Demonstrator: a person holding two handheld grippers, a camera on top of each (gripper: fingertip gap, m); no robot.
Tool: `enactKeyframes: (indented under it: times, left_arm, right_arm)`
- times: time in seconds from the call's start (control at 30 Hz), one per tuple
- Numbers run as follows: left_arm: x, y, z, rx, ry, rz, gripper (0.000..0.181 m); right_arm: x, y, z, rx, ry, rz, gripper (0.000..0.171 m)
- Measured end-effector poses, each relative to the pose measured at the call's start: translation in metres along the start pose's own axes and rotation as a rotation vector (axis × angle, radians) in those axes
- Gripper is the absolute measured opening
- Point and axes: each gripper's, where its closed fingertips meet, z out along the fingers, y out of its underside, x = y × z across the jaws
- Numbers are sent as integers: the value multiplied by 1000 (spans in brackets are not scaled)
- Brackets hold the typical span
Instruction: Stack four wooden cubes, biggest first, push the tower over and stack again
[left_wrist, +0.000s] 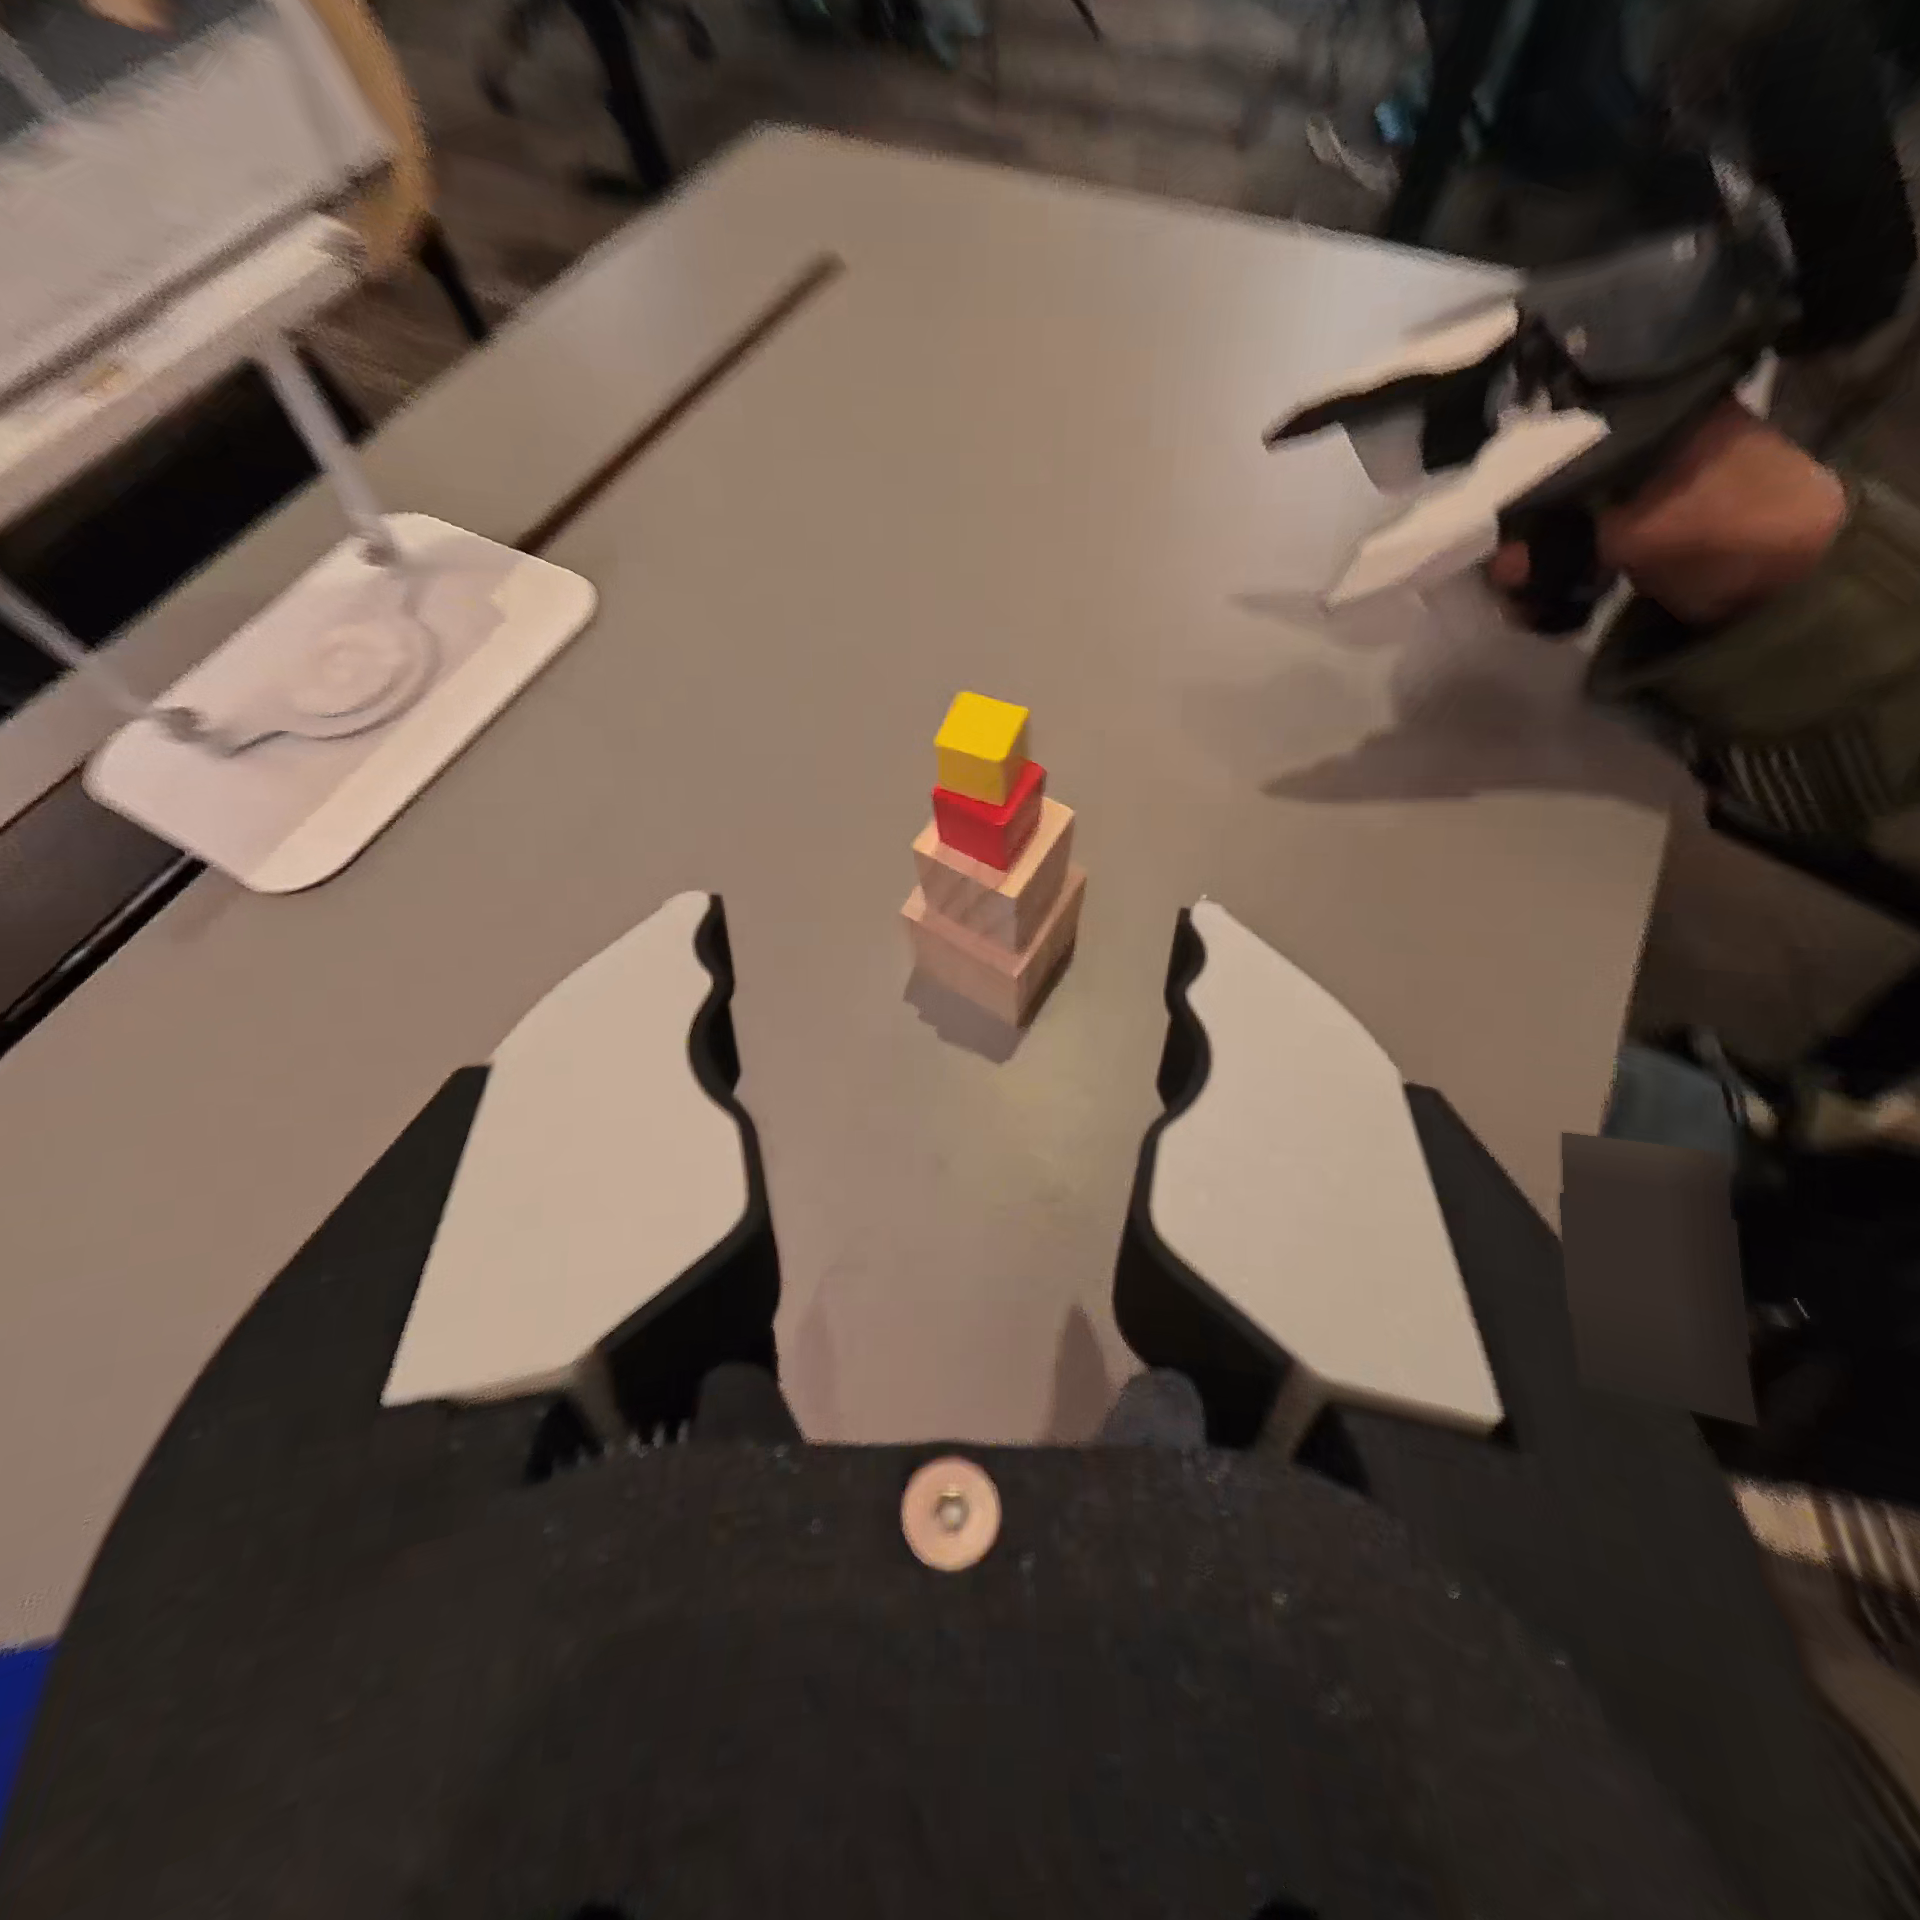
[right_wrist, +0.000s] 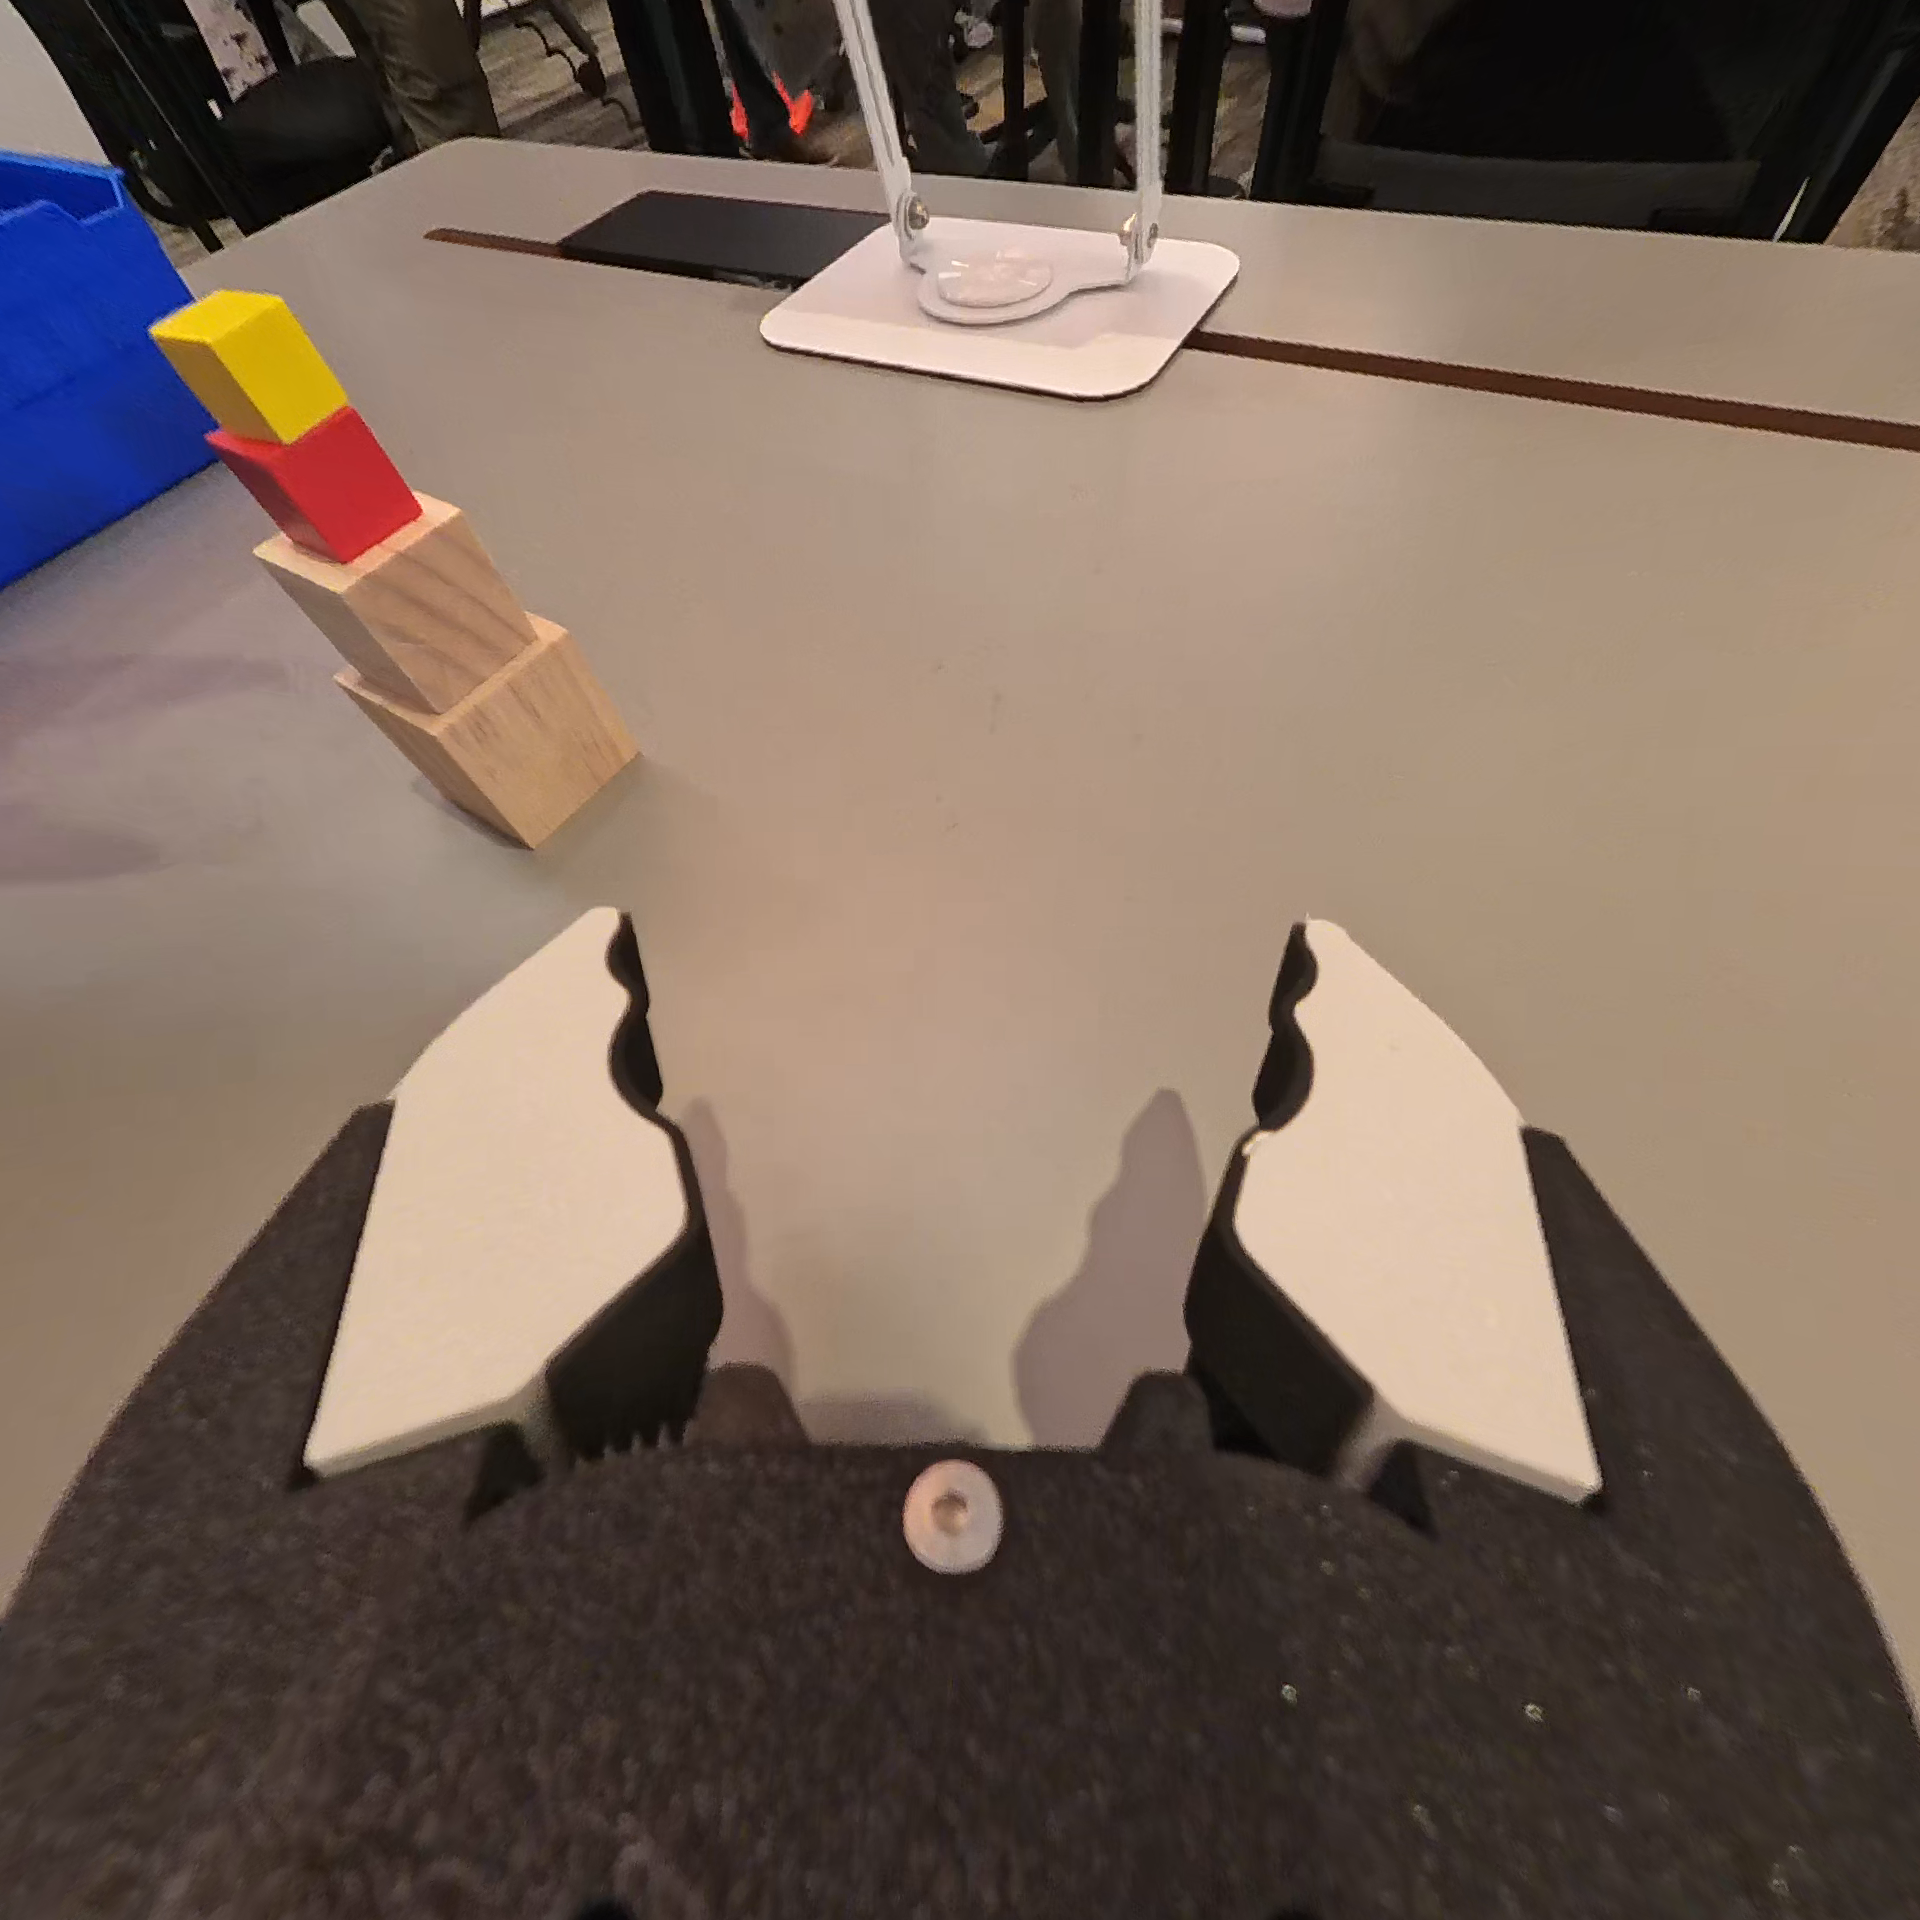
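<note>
Straight ahead of the left gripper, just beyond its fingertips, the tower of four cubes stands upright on the grey table, its long axis vertical. At the bottom sits the biggest plain wooden cube, then a smaller plain wooden cube, a red cube and a yellow cube on top. Each cube is turned slightly against the one beneath, so the edges do not line up. The left gripper is spread wide and empty, both fingers clear of the stack. From the right gripper, the tower lies ahead and well to the left, near a blue bin. That gripper too is released and empty, hovering low over bare tabletop. A white stand base rests farther ahead of it.
</note>
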Motion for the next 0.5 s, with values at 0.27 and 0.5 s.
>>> enactKeyframes:
  times: [0.27,0.5]
  left_arm:
    - [-2,41,-35,347,-198,-202,72]
    - [-4,57,-44,333,-265,-165,76]
  right_arm:
    - [-7,7,13,-104,85,-20,112]
    - [-21,11,29,-352,118,46,94]
